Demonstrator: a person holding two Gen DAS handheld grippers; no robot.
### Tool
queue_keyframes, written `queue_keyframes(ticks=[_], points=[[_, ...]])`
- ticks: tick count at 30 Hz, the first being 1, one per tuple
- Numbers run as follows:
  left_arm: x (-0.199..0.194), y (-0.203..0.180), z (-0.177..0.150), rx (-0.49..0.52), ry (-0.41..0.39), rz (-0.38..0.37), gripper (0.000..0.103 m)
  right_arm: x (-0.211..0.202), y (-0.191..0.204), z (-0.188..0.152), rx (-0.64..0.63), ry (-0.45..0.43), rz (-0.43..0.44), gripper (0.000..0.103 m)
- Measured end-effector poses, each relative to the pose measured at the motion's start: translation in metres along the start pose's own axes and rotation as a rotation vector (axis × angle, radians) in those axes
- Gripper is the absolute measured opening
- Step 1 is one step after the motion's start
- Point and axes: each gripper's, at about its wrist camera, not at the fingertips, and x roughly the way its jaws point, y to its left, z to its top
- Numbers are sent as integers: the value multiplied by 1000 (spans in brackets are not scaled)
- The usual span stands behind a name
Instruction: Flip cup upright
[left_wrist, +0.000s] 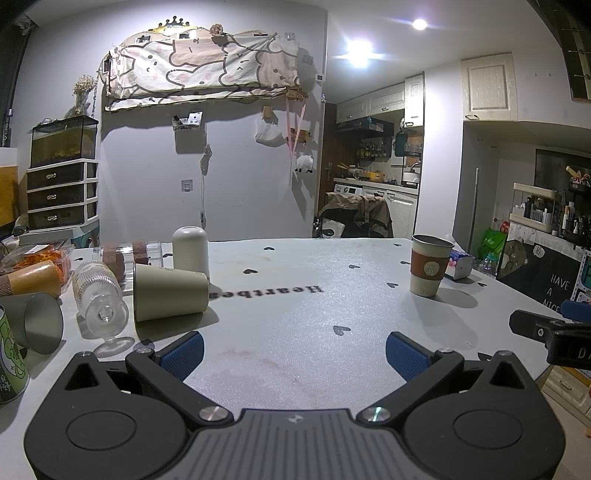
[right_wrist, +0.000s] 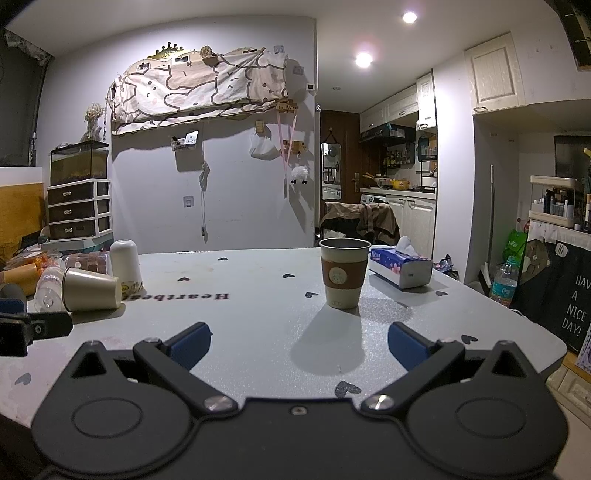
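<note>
A beige cup (left_wrist: 168, 293) lies on its side at the table's left, its mouth toward the left; it also shows in the right wrist view (right_wrist: 90, 289). A paper cup with a brown sleeve (left_wrist: 428, 265) stands upright at the right, and it shows ahead of the right gripper (right_wrist: 342, 272). My left gripper (left_wrist: 294, 352) is open and empty, low over the table, to the right of and nearer than the lying cup. My right gripper (right_wrist: 298, 345) is open and empty, a short way before the sleeved cup.
A clear ribbed glass (left_wrist: 99, 295) lies on its side beside the beige cup. A white upturned cup (left_wrist: 191, 251) stands behind it. A grey cup (left_wrist: 37, 322) and a green can (left_wrist: 9, 363) sit at far left. A tissue pack (right_wrist: 400, 266) lies right of the sleeved cup.
</note>
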Motion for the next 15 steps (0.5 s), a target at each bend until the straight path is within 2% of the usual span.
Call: queue_keyframes(ticks=[15], points=[[0, 1, 1, -3, -1, 1, 103, 1, 0, 0, -1, 0, 0, 103]])
